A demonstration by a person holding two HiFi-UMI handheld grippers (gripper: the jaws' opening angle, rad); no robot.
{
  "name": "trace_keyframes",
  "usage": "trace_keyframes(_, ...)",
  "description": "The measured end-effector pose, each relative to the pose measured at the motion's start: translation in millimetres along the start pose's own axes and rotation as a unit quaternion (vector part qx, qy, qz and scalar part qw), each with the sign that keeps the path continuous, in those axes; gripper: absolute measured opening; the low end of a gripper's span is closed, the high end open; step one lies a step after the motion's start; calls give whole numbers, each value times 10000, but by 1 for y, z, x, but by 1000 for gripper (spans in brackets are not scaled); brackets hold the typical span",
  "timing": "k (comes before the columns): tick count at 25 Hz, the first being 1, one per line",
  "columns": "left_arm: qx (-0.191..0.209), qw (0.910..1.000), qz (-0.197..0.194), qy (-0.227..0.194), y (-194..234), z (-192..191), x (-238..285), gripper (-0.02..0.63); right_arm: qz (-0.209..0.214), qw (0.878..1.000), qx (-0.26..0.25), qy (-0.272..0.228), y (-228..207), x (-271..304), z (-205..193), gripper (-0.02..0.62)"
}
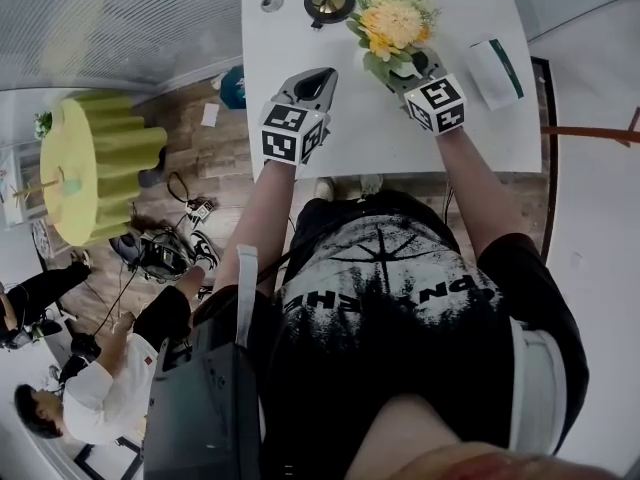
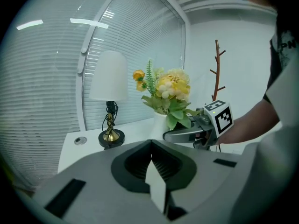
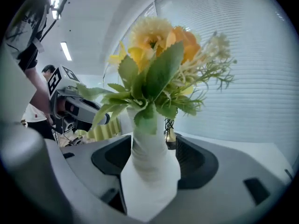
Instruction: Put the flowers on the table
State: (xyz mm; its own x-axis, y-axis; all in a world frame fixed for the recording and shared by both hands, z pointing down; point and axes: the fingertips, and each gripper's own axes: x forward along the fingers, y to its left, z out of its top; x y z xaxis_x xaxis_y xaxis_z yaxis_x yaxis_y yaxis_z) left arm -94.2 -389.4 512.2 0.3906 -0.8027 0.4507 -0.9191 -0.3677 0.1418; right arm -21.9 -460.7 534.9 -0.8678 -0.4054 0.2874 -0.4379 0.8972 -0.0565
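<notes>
Right gripper view: right gripper [image 3: 152, 158] pinches the white ribbed vase [image 3: 149, 188] of yellow and orange flowers [image 3: 159, 50] at its neck.
Held upright above the white table [image 1: 350, 138], likely to land standing; left gripper [image 2: 152, 167], jaws pressed together and empty, hovers beside.

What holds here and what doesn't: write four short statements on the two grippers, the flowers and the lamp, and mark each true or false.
1. The right gripper is clamped on the white vase that holds the flowers. True.
2. The left gripper grips the lamp. False: its jaws are together on nothing, and the lamp stands apart from it, farther back.
3. The flowers are all red. False: they are yellow and orange, with green leaves.
4. The lamp stands on the white table. True.
</notes>
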Motion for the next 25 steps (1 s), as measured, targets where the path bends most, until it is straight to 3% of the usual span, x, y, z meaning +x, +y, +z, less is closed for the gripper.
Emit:
trace_keyframes(12, 295, 9969, -707, -192, -8, 14, -4, 12, -931, 9955, 144, -56, 8, -53, 12, 284)
trace_keyframes(20, 390, 9937, -1034, -199, -11, 21, -9, 12, -808, 9965, 224, 20, 43, -61, 28, 276)
trace_keyframes(25, 455, 9914, -1191, -277, -11, 29, -10, 12, -1009, 9948, 135, -22, 54, -62, 41, 113)
